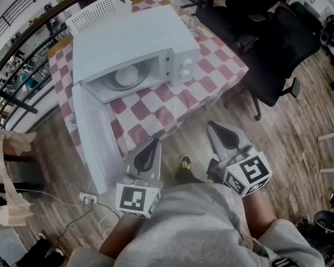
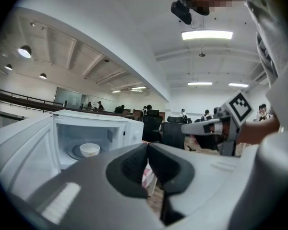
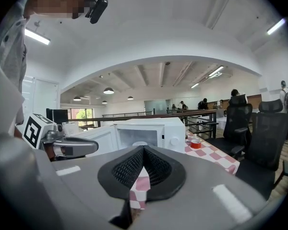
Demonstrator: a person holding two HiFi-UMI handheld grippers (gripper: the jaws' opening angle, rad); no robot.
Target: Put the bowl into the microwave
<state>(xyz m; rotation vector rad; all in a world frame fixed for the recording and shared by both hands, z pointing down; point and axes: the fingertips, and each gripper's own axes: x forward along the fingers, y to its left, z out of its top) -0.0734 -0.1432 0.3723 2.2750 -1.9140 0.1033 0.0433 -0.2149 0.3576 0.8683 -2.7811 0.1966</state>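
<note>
Resting inside boxy microwave, round white bowl

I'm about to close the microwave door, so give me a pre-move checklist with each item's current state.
1. Bowl fully inside the microwave: ok.
2. Door shut: not ok, it hangs wide open.
3. Left claw shut and empty: ok.
4. Right claw shut and empty: ok.
5. Left claw out of the door's swing: cannot tell, it hovers close beside the door's free edge.
</note>
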